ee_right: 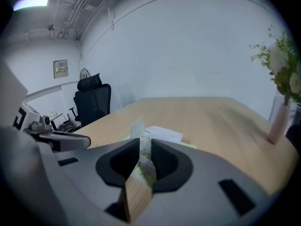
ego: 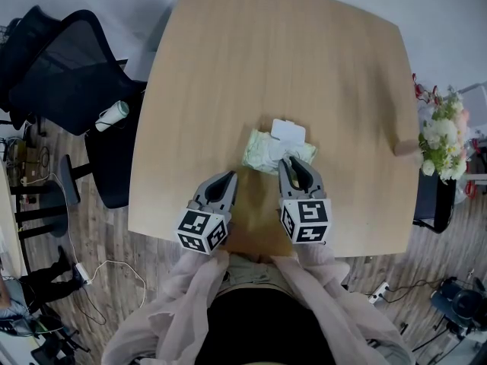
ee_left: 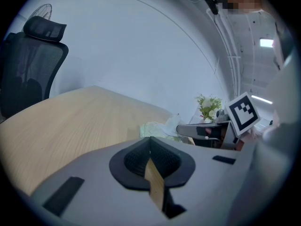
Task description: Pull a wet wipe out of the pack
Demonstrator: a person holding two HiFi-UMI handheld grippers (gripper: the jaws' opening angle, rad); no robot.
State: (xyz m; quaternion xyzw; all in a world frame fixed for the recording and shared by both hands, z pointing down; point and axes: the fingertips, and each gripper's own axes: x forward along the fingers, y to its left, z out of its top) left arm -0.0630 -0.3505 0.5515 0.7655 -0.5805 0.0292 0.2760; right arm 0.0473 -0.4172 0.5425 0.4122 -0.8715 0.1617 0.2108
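Note:
The pale green wet wipe pack (ego: pixel 262 152) lies on the wooden table (ego: pixel 274 52) just ahead of both grippers, its white lid flap (ego: pixel 288 131) folded open toward the far side. My right gripper (ego: pixel 293 163) reaches over the pack's near right part. In the right gripper view the right gripper (ee_right: pixel 145 144) has its jaws close together on a tuft of white wet wipe (ee_right: pixel 138 127) that stands up from the pack. My left gripper (ego: pixel 230 178) rests to the left of the pack, apart from it. The left gripper (ee_left: pixel 150 142) is shut with nothing in it.
A vase of white flowers (ego: pixel 441 139) stands at the table's right edge, also the flowers (ee_right: pixel 282 65) at right. A black office chair (ego: pixel 68 74) is off the table's left side. The table's near edge (ego: pixel 243 242) runs just below the grippers.

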